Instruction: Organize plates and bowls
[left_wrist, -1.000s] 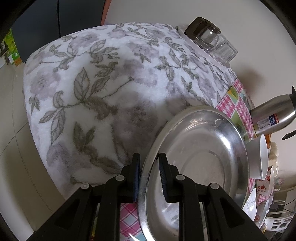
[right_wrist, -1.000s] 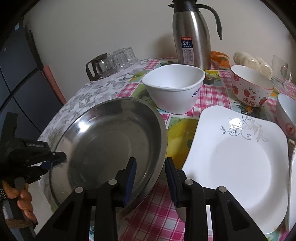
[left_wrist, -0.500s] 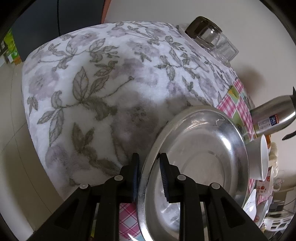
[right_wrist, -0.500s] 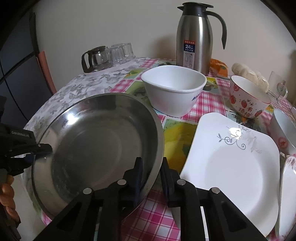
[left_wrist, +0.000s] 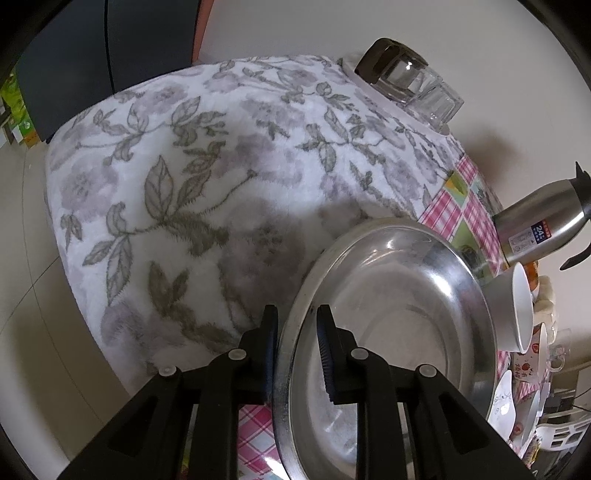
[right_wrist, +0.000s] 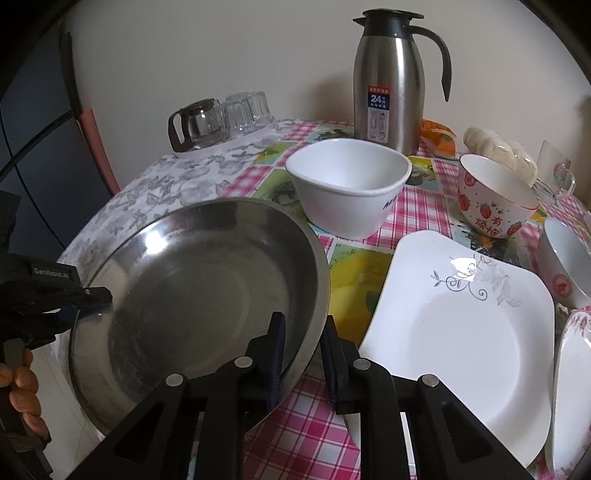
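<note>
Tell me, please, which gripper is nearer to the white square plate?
Right. The right gripper straddles the steel dish's rim just beside the white square plate; the left gripper grips the dish's opposite rim.

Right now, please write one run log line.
left gripper: straddles steel basin rim | right gripper: straddles opposite rim | basin: tilted over table edge | white plate: beside

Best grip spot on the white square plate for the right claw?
Take the white square plate by its near left rim, coming in low from the front. That raised edge sits just ahead of the right claw, and only checked cloth lies beside it, while bowls crowd the far and right sides.
</note>
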